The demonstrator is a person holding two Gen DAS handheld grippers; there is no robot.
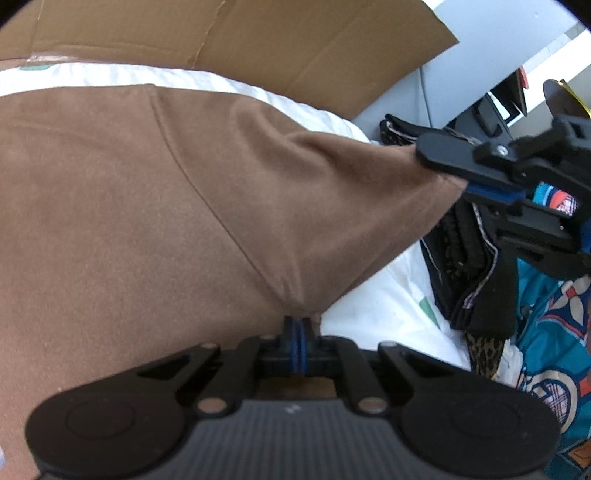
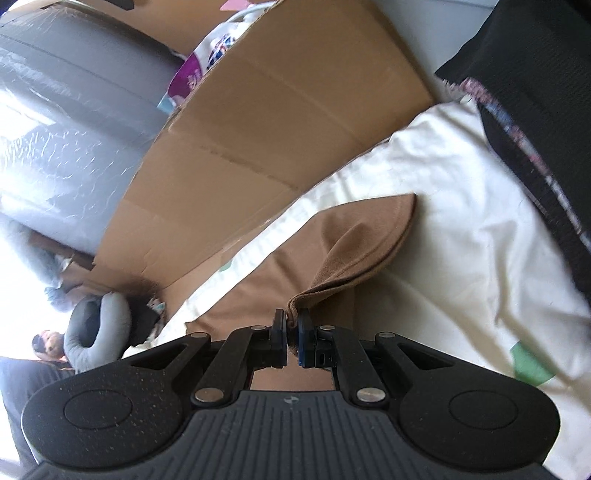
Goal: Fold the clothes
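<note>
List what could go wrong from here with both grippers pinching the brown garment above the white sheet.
1. The left gripper and right gripper each hold only a thin bunched edge of the brown garment; a tug could probably pull it free.
2. The cloth between them is puckered and creased, so a fold laid now may come out uneven.
3. The dark folded clothes lie close beside the right gripper on the white sheet; a sweep sideways might drag them.

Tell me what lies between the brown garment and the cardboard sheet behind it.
A strip of white bedding separates the brown garment from the cardboard sheet; nothing else sits on that strip. Both wrist views show it, the left more fully.
</note>
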